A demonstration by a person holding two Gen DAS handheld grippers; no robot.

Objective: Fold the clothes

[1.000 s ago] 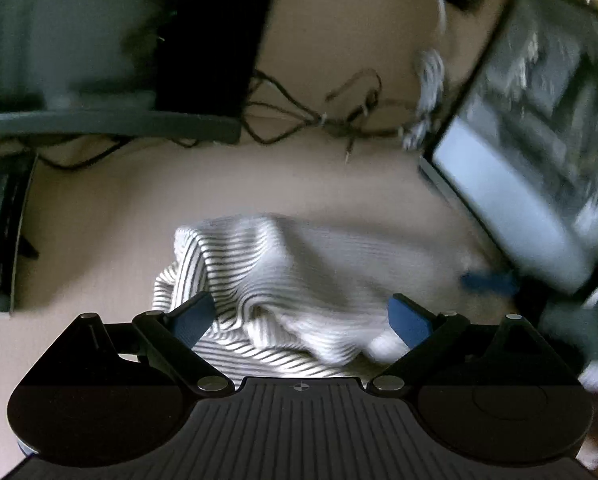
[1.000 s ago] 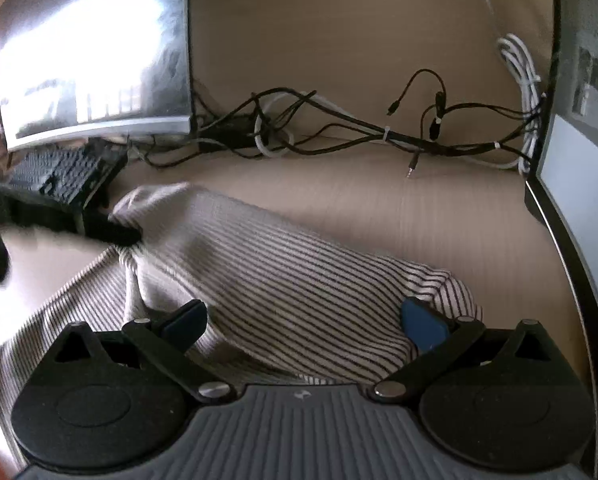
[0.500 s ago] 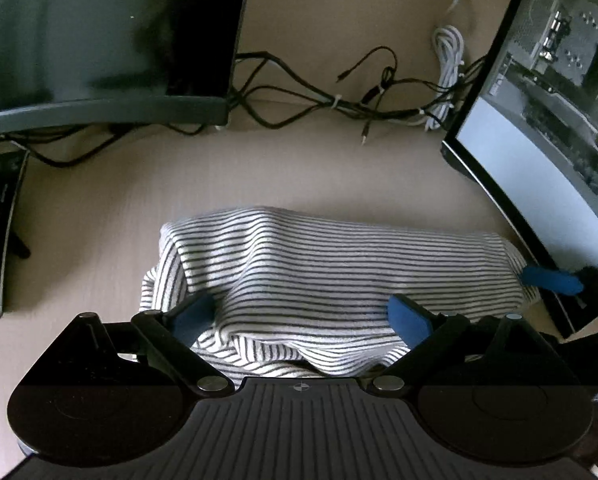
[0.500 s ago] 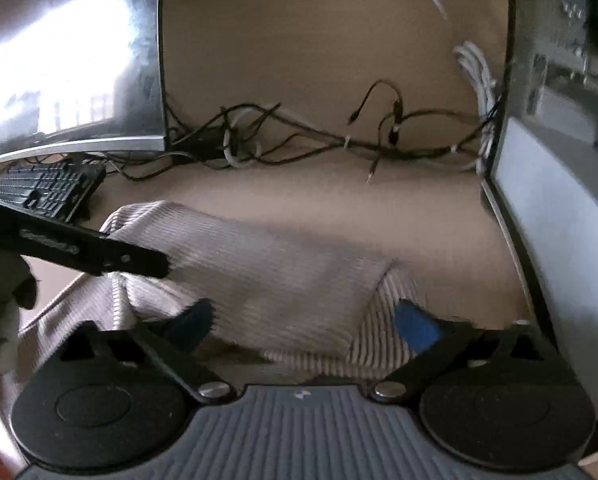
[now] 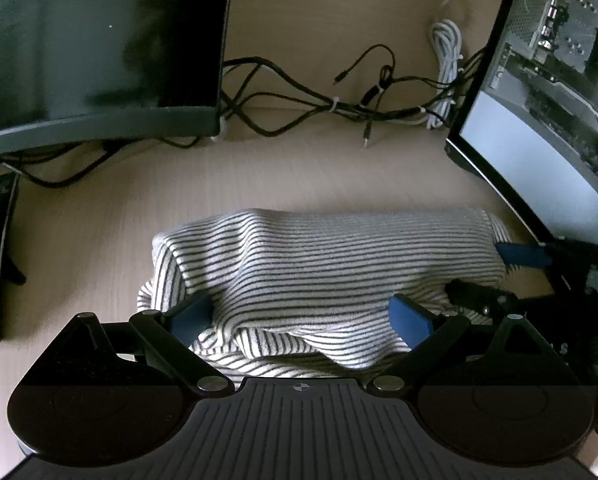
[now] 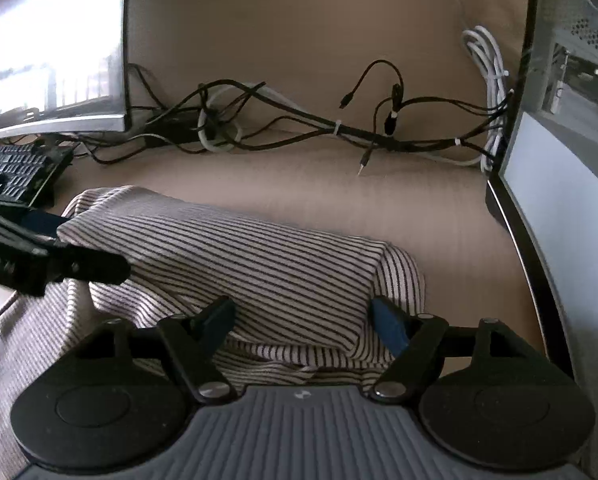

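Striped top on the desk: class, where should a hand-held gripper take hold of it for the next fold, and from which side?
Judging by its pose, grip the striped top at the loose near hem, which bunches and lifts off the desk. Come from the near side, angled down; the smooth folded far edge offers nothing to pinch.

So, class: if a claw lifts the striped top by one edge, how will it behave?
The top will probably droop: it already sags in soft folds. Likely light, being thin knit. It seems unlikely to slide, since the ribbed cloth bunches on the desk.
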